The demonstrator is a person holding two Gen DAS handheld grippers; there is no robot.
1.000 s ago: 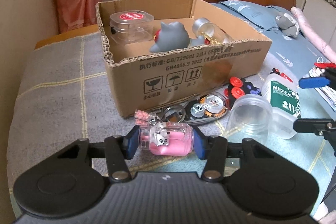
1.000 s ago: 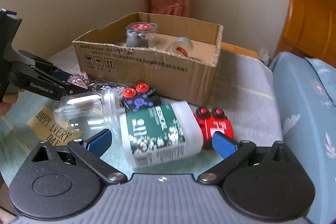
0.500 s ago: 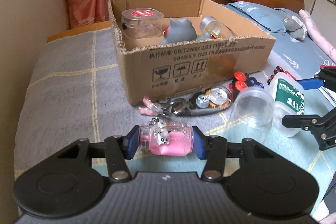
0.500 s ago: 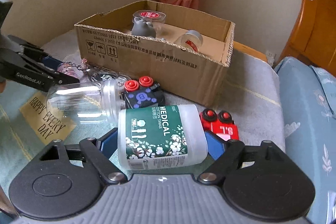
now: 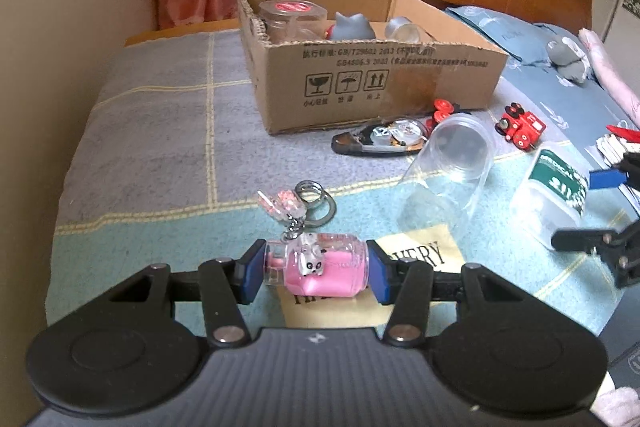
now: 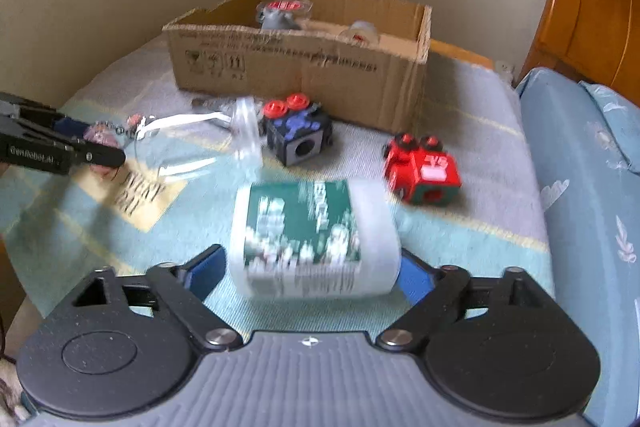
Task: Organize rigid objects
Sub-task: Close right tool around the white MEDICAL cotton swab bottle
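My left gripper (image 5: 316, 271) is shut on a small pink bottle charm (image 5: 324, 269) with a cat figure, held end to end between the blue pads. Its chain and key rings (image 5: 316, 203) trail on the bedspread. From the right wrist view the left gripper (image 6: 94, 141) shows at the left edge. A white and green medical swab box (image 6: 308, 227) lies on its side between the pads of my right gripper (image 6: 308, 267), whose jaws are opening. A small gap shows at the left pad. The cardboard box (image 5: 360, 79) stands at the back with several items inside.
A clear jar (image 5: 452, 163) lies on its side between the grippers. A red toy train (image 6: 424, 171), a black and blue cube toy (image 6: 300, 135) and a black clock piece (image 5: 384, 139) lie before the box. A yellow card (image 5: 420, 251) lies under the left gripper. Walls stand behind and to the left.
The left gripper drew the pink charm back from the box, dragging its chain. The right gripper closed around the swab box, pulled it nearer, then widened again.
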